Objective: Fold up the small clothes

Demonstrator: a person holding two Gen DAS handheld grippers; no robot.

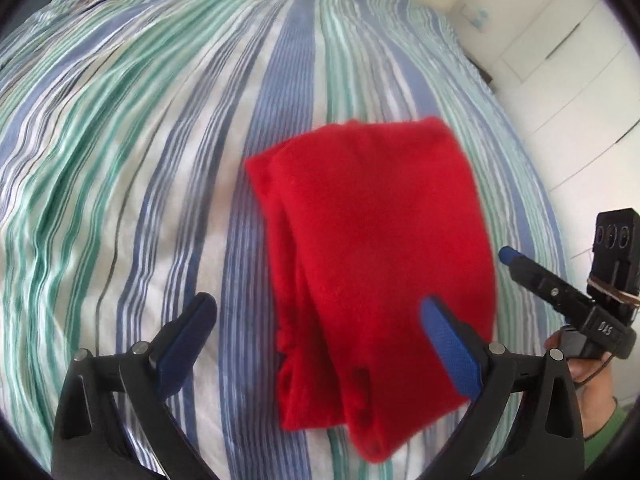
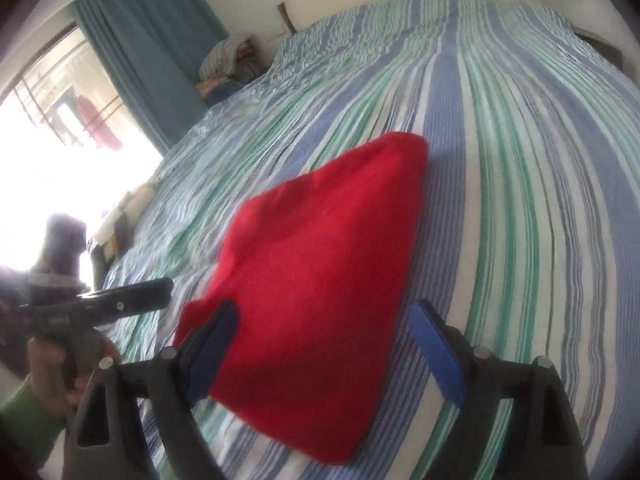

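A red garment (image 1: 372, 240) lies folded on the striped bed sheet (image 1: 140, 140); it also shows in the right wrist view (image 2: 320, 248). My left gripper (image 1: 320, 308) is open and empty, above the garment's near left part. My right gripper (image 2: 326, 316) is open and empty, its fingers spread above the garment's near edge. The right gripper also shows at the right edge of the left wrist view (image 1: 560, 288). The left gripper shows at the left of the right wrist view (image 2: 120, 304).
The striped sheet (image 2: 520, 160) covers the whole bed. A pile of clothes (image 2: 228, 60) sits at the far corner beside a blue curtain (image 2: 148, 48) and a bright window. White cupboard doors (image 1: 580, 60) stand to the right of the bed.
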